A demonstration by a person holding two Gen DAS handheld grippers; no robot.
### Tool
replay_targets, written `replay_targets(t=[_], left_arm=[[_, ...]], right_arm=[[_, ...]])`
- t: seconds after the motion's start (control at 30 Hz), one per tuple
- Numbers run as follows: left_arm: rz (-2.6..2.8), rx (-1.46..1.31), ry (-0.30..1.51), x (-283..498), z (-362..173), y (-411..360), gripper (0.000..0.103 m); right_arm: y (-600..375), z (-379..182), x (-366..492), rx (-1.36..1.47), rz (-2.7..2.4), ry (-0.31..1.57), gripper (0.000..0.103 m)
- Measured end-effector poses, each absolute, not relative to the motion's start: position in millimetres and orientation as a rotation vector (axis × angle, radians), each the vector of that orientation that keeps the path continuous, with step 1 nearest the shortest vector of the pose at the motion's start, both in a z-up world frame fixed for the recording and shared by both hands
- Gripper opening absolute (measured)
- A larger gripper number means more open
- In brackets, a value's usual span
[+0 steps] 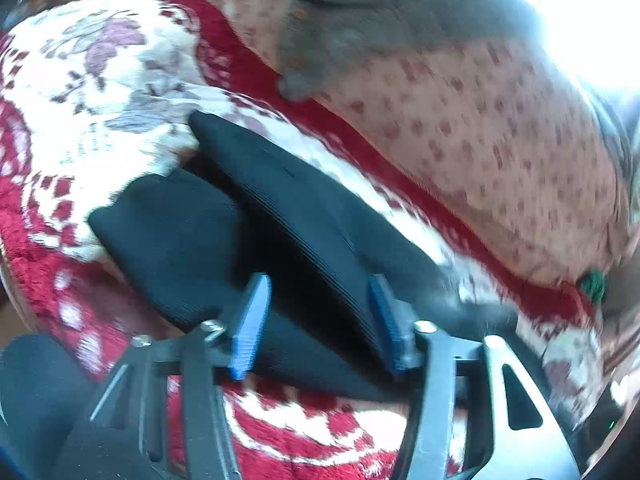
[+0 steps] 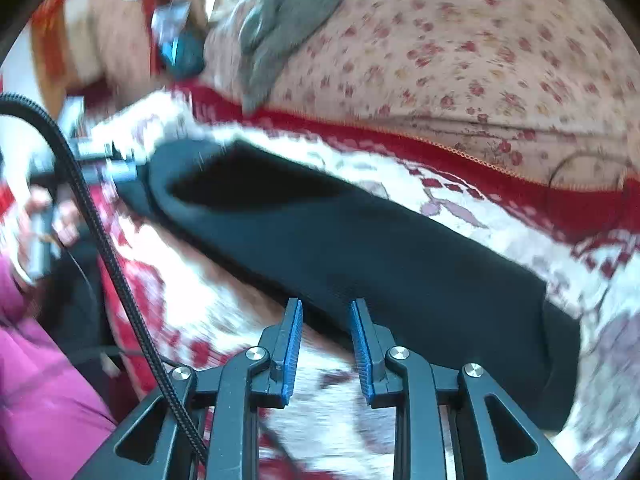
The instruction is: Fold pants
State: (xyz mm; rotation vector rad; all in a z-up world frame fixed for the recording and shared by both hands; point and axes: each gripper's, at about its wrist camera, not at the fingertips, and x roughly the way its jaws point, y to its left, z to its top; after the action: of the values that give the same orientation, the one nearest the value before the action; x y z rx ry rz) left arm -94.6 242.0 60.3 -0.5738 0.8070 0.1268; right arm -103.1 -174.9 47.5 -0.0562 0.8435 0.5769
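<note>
The black ribbed-knit pants [image 1: 256, 216] lie folded into a long band on a red and white plush blanket with a flower pattern [image 1: 92, 76]. In the left wrist view the band runs from the middle left of the frame down toward the lower centre, with one layer lying over another. The left tongs [image 1: 316, 316] stand with their blue pads well apart at the lower centre, the black cloth lying between and beneath them; neither pad visibly presses on it. In the right wrist view the pants [image 2: 360, 248] stretch from the middle left to the lower right. The right tongs [image 2: 326, 344] are parted by a narrow gap at the lower centre, just at the near edge of the cloth, with blanket showing between the pads and nothing clamped. At the far left a blurred hand [image 2: 44, 220] holds the other tool. Beyond the blanket lie a beige sheet with small red flowers [image 2: 480, 60] and a crumpled grey cloth [image 2: 280, 24].
</note>
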Motion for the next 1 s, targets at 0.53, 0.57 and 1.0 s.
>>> replay_targets(t=[0.53,0.57,1.0], left_arm=[[0.138,-0.801,0.872,-33,27,309,0.056],[0.129,-0.823,0.868,-31,29,313,0.056],[0.212,-0.844,0.871,-13,35,346,0.056]], right_arm=[[-157,44,-99,0.349,0.639,0.836,0.027],[-157,43,-99,0.356,0.639,0.838,0.027],[-166,30,-90,0.446,0.633,0.872,0.027]])
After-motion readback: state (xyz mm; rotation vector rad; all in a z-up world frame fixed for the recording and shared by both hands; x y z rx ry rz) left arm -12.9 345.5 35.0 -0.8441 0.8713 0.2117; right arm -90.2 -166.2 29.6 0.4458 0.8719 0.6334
